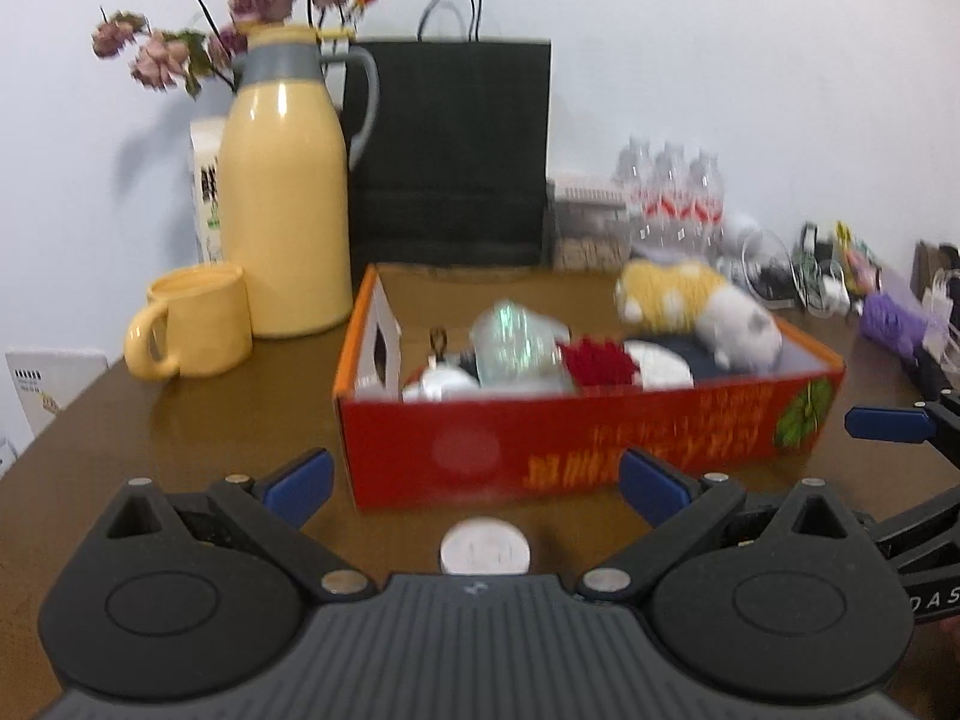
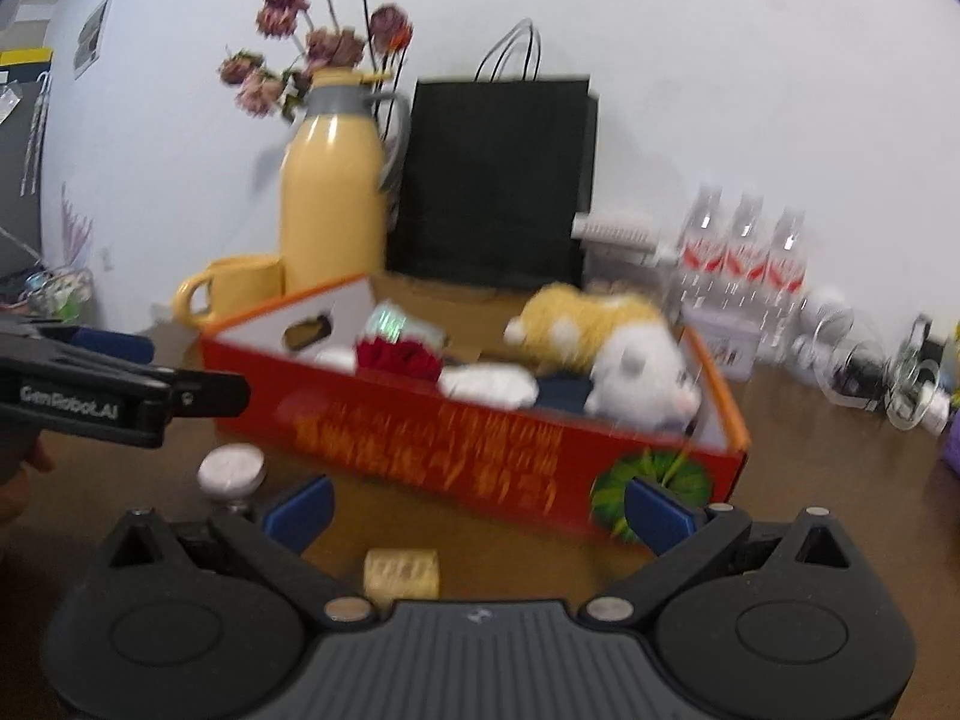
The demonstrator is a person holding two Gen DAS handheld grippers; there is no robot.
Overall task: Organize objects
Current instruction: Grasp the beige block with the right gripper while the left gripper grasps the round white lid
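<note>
A red cardboard box [image 1: 576, 444] [image 2: 420, 426] sits on the brown table. It holds a yellow and white plush toy [image 1: 702, 306] [image 2: 606, 348], a red flower [image 1: 600, 363] [image 2: 399, 357], a shiny clear item [image 1: 516, 348] and white objects. My left gripper [image 1: 474, 483] is open and empty, just before the box's front wall, with a round silver-white lid [image 1: 485, 547] [image 2: 231, 469] between its fingers. My right gripper [image 2: 477, 507] is open and empty, near the box's right corner, above a small pale yellow block [image 2: 401, 573].
A yellow thermos jug [image 1: 282, 204] [image 2: 333, 192], yellow mug [image 1: 192, 324] [image 2: 231, 288], dried flowers, black paper bag [image 1: 450, 150] [image 2: 498, 180] and water bottles [image 1: 672, 192] [image 2: 744, 258] stand behind the box. Clutter lies at the right edge.
</note>
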